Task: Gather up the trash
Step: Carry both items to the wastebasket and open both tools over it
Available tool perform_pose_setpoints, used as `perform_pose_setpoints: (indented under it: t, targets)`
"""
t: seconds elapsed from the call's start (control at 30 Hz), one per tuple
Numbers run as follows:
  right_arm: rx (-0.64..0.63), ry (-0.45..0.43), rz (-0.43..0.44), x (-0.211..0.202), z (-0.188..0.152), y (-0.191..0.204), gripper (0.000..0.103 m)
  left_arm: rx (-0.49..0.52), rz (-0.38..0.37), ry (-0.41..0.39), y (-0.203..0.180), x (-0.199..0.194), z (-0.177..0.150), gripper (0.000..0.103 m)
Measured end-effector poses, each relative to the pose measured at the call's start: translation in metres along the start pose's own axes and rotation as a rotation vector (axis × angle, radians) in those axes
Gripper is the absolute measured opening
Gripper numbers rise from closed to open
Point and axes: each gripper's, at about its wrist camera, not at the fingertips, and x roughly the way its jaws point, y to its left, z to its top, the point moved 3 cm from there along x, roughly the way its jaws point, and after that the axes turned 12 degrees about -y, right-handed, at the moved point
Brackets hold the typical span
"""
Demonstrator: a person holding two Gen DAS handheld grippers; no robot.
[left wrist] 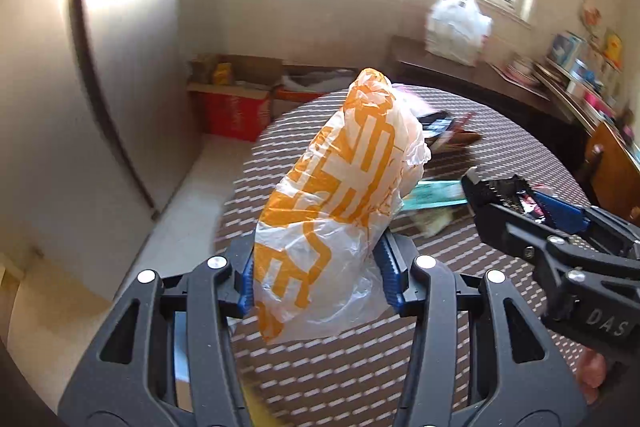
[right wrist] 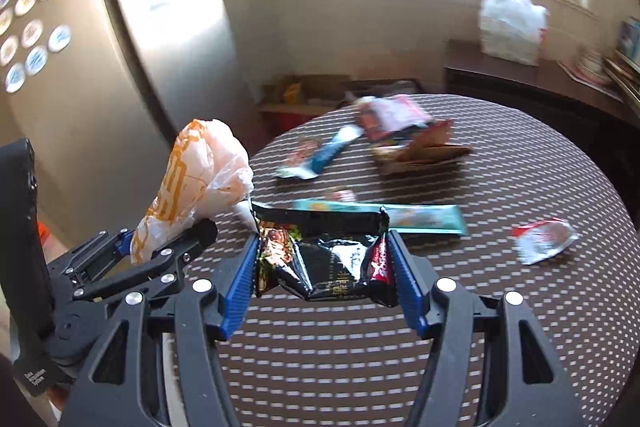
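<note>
Clamped between the left gripper (left wrist: 318, 267) fingers is an orange-and-white plastic bag (left wrist: 340, 199); the right gripper (right wrist: 322, 263) fingers pinch a black snack wrapper (right wrist: 324, 259) above the bench (right wrist: 520, 167).

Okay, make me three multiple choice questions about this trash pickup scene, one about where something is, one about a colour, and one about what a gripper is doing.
1. Where does the long teal wrapper lie?
A. On the round table
B. On the floor
C. In the cardboard box

2. What colour is the print on the plastic bag in the left gripper?
A. Green
B. Orange
C. Purple

3. What is the right gripper doing?
A. Hanging open with nothing in it
B. Closed on a black snack wrapper
C. Holding a cup

Answers:
1. A, it lies flat on the patterned tabletop just beyond the right gripper.
2. B, orange lettering covers the white bag.
3. B, the crumpled black wrapper is pinched between its blue pads.
</note>
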Motion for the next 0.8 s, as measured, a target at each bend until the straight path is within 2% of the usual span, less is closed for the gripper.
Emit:
perform_pose_setpoints:
  t: [0.37,0.5,0.63,0.73,0.8]
  targets:
    - [-0.158,0.053,0.172,0.014,-0.018,0.115,0.061,-0.149,0.237,0.045,0.118,-0.034,-0.056,0.048]
    - [-0.200,0.088,0.224,0.025,-0.029,0.157,0.061,-0.197,0.293,0.071,0.151,-0.044,-0.077,0.048]
    - [-0.217,0.118,0.262,0.038,-0.037,0.183,0.061,-0.222,0.339,0.104,0.181,-0.046,-0.092,0.050]
    - [-0.233,0.129,0.255,0.045,-0.042,0.198,0.061,-0.231,0.382,0.129,0.199,-0.042,-0.096,0.051]
    - [-0.233,0.135,0.257,0.047,-0.044,0.203,0.061,-0.223,0.394,0.141,0.205,-0.039,-0.099,0.058]
